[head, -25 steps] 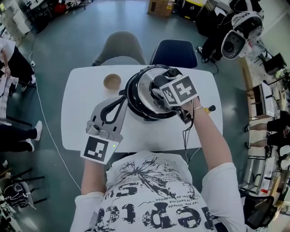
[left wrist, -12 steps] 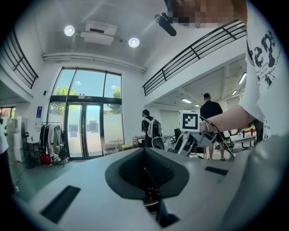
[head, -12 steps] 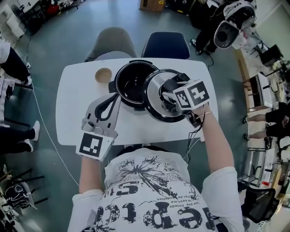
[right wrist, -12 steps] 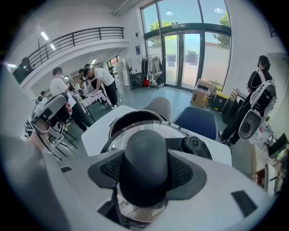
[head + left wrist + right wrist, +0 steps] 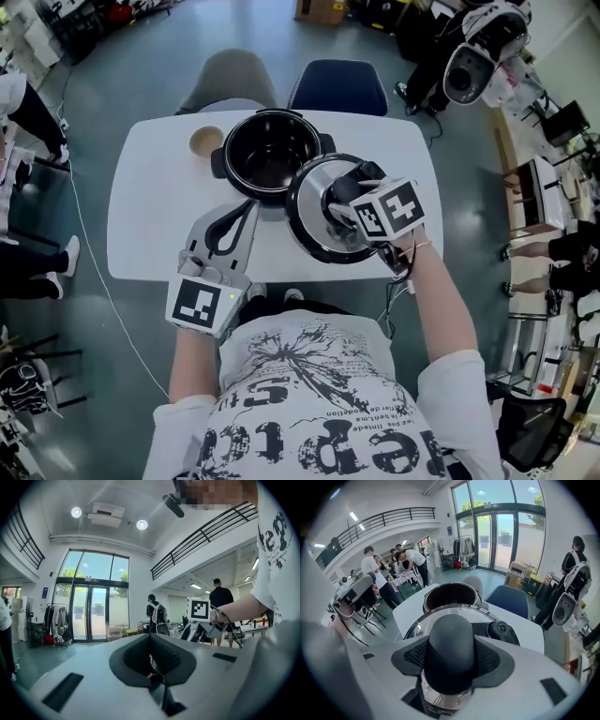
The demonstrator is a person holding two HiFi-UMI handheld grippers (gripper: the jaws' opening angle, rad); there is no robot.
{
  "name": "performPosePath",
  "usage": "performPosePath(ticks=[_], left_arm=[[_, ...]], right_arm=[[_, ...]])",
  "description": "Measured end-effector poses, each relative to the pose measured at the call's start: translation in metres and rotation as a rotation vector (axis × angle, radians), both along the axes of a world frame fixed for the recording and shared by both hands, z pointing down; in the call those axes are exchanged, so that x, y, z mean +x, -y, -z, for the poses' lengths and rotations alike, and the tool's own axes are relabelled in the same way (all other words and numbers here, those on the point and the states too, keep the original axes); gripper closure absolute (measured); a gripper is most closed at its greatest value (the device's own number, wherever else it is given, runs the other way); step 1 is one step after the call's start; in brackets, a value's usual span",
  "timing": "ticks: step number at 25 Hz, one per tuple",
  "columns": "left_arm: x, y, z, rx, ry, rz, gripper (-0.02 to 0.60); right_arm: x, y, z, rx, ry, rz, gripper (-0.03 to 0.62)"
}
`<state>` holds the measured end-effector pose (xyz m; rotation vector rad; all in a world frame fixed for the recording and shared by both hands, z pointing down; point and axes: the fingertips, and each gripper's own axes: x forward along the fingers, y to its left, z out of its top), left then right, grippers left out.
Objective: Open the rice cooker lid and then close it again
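Head view: rice cooker (image 5: 270, 153) open on the counter (image 5: 141, 216), far side, lid (image 5: 314, 230) off just near-right of it — left gripper view: left claw (image 5: 151, 641) pinched together, empty — right gripper view: right claw (image 5: 451, 657) clamped on the lid's knob (image 5: 451, 630); closing yet to do.

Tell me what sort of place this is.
Probably a big open lab or workshop hall, not a home kitchen: tall glass entrance doors, a black-railed upper gallery, and several people standing about in the background.
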<state>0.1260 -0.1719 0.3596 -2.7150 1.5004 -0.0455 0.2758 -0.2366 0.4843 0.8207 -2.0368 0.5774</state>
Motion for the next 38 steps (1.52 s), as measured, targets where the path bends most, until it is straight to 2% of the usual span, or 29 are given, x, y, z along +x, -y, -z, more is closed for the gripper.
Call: performPosePath(ticks=[8,13,19,23,28,34,38], left_arm=[[0.035,-0.024,-0.015,-0.019,0.007,-0.001,0.568],[0.055,-0.032,-0.009,0.003,0.013,0.006,0.568],[0.050,-0.032,-0.005,0.015,0.020,0.018,0.568],[0.049,-0.020,0.015,0.055,0.032,0.013,0.568],[0.023,-0.006,0.025,0.085,0.035,0.001,0.568],[-0.049,0.055,0.031,0.075,0.041,-0.020,0.568],[-0.066,0.058,0.040,0.072,0.047,-0.012,0.568]], right_arm=[[0.030,-0.030,-0.006,0.005,0.001,0.019,0.301],[0.051,-0.039,-0.004,0.011,-0.005,0.031,0.301],[0.040,-0.035,0.005,0.030,-0.008,0.056,0.301],[0.025,-0.023,0.019,0.044,-0.001,0.081,0.301],[-0.011,-0.001,0.027,0.052,-0.005,0.090,0.301],[-0.086,0.065,0.035,0.056,-0.018,0.091,0.301],[-0.104,0.072,0.043,0.061,-0.014,0.090,0.301]])
